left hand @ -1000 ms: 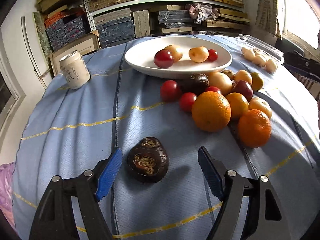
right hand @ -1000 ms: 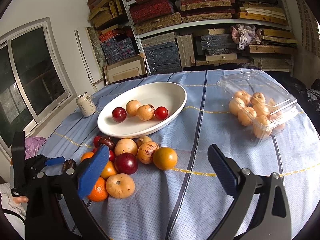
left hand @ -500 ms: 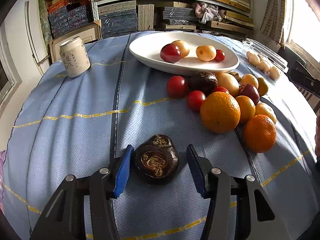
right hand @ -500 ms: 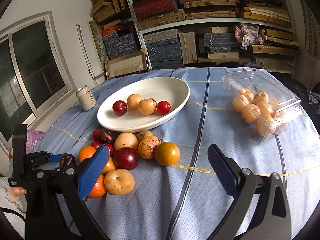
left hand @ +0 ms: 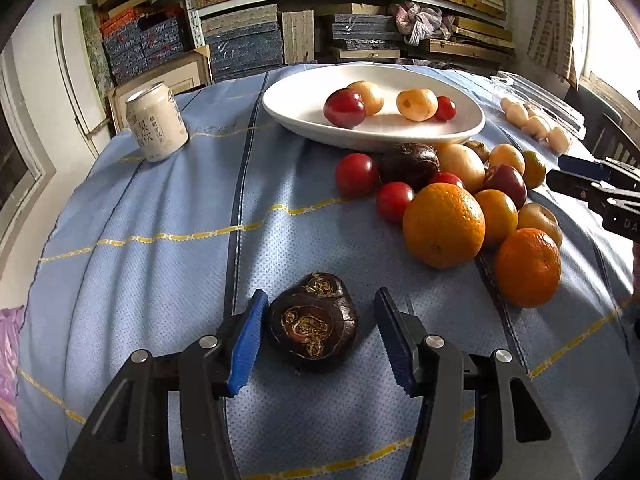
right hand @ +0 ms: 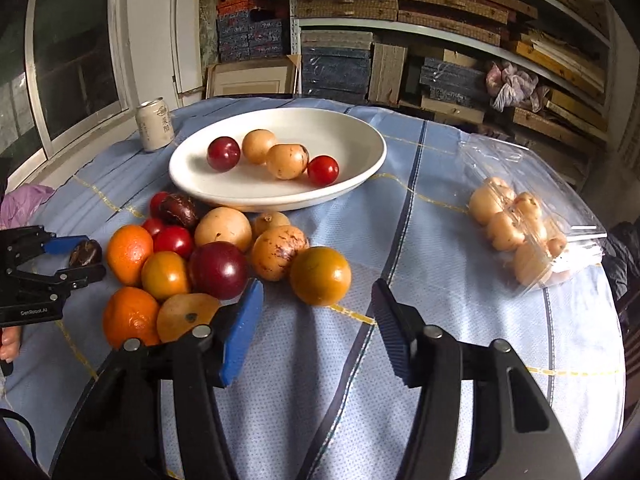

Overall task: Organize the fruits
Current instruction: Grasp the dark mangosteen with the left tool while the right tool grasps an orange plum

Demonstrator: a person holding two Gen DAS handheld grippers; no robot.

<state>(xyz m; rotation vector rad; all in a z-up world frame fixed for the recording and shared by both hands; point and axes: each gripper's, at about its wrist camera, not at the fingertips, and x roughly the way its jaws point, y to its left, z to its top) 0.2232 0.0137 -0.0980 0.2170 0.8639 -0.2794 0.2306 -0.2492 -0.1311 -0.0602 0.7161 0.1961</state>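
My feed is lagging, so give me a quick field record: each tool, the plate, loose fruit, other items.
left tool: straddles dark brown fruit, jaws opening, right pad clear of it
right tool: closing, nothing between jaws, yellow-orange fruit just ahead
plate: four fruits inside
loose fruit: pile between plate and tools
can: upright, left of plate
clear box: pale fruits inside

Daylight floods both views. In the left wrist view a window (left hand: 608, 40) at the far right is blown out to white, and glare lies on the white bowl (left hand: 304, 112) and the oranges (left hand: 443, 225). Soft shadows fall on the blue tablecloth (left hand: 160, 280) beneath the fruit. In the right wrist view the clear plastic box (right hand: 560, 200) glints. Fisheye distortion bends the shelves (right hand: 460, 36), with dark vignetted corners. Focus is sharp throughout.
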